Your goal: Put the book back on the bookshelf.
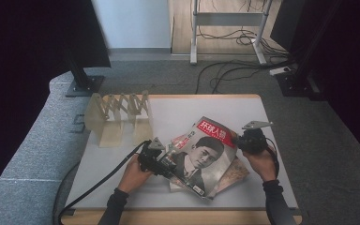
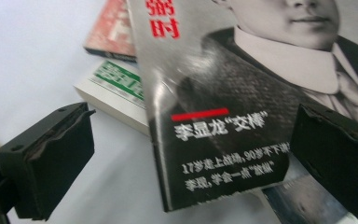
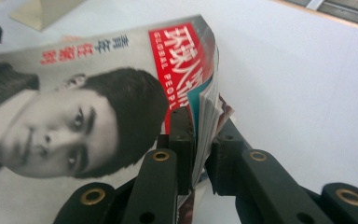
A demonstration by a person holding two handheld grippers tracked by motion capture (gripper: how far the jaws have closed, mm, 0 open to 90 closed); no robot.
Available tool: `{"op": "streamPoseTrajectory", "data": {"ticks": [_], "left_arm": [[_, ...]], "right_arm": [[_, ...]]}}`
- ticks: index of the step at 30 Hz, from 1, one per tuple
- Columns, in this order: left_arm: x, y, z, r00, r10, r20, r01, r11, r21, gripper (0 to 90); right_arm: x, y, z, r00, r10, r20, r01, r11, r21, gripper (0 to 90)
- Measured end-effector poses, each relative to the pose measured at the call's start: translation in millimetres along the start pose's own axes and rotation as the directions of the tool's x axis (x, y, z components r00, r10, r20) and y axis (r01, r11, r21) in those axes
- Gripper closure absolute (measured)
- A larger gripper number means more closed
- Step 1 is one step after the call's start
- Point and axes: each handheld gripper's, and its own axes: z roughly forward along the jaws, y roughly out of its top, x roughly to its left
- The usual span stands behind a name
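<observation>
now right gripper (image 3: 196, 154) fingers clamp magazine (image 1: 205, 154) edge; left gripper (image 2: 186, 158) fingers wide open astride magazine corner.

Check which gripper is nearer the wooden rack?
Left. The left gripper sits just below-right of the wooden rack; the right gripper, clamped on the magazine, is farther right.

The magazine (image 1: 205, 157) hides most of the books (image 1: 234, 171) beneath it

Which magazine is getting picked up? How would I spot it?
Look at the white table, near its front edge, where a small pile of books lies. The magazine sits tilted on top, pinched at its edge by the right gripper. It alone has a big black-and-white portrait under a red title block.
</observation>
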Motion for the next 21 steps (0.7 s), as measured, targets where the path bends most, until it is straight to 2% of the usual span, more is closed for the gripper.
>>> {"op": "streamPoseTrajectory", "data": {"ticks": [1,3,5,6,10,11,12,14,21], "left_arm": [[-0.5,2.4,-1.1,0.9999,0.007,-0.013,-0.007,1.0,0.006,0.0],[-1.7,9.4,-4.2,0.9998,0.018,-0.01,-0.018,0.9998,0.011,0.0],[-1.5,12.5,-8.8,0.9995,0.024,0.023,-0.023,0.9994,-0.024,0.0],[-1.5,12.5,-8.8,0.9995,0.024,0.023,-0.023,0.9994,-0.024,0.0],[3.9,17.5,-17.7,0.9959,0.005,0.091,0.002,0.9973,-0.073,0.0],[4.2,22.7,-20.8,0.9959,0.025,0.087,-0.019,0.9977,-0.065,0.0],[4.2,22.7,-20.8,0.9959,0.025,0.087,-0.019,0.9977,-0.065,0.0],[1.2,33.7,-24.4,0.9922,0.058,0.11,-0.052,0.9972,-0.053,0.0],[-4.1,51.6,-25.2,0.9855,0.094,0.141,-0.088,0.995,-0.047,1.4]], "right_arm": [[0.0,0.0,0.0,1.0,0.0,0.0,0.0,1.0,0.0,80.1],[0.8,7.6,-5.1,0.9999,0.009,-0.01,-0.01,0.9996,-0.027,80.3],[1.4,12.3,-8.6,0.9997,0.011,-0.02,-0.012,0.9991,-0.041,80.8],[2.0,14.5,-10.1,0.9997,0.009,-0.021,-0.01,0.9989,-0.046,81.0],[3.2,22.4,-14.6,0.9997,0.0,-0.025,-0.001,0.9987,-0.052,82.4],[3.3,24.5,-15.5,0.9997,0.0,-0.024,-0.002,0.9985,-0.055,82.8],[3.3,24.5,-15.5,0.9997,0.0,-0.024,-0.002,0.9985,-0.055,82.8],[3.8,30.6,-17.6,0.9997,-0.009,-0.021,0.007,0.9979,-0.064,83.9],[6.6,42.8,-24.0,0.9992,-0.036,-0.016,0.035,0.9964,-0.078,85.2]]}}
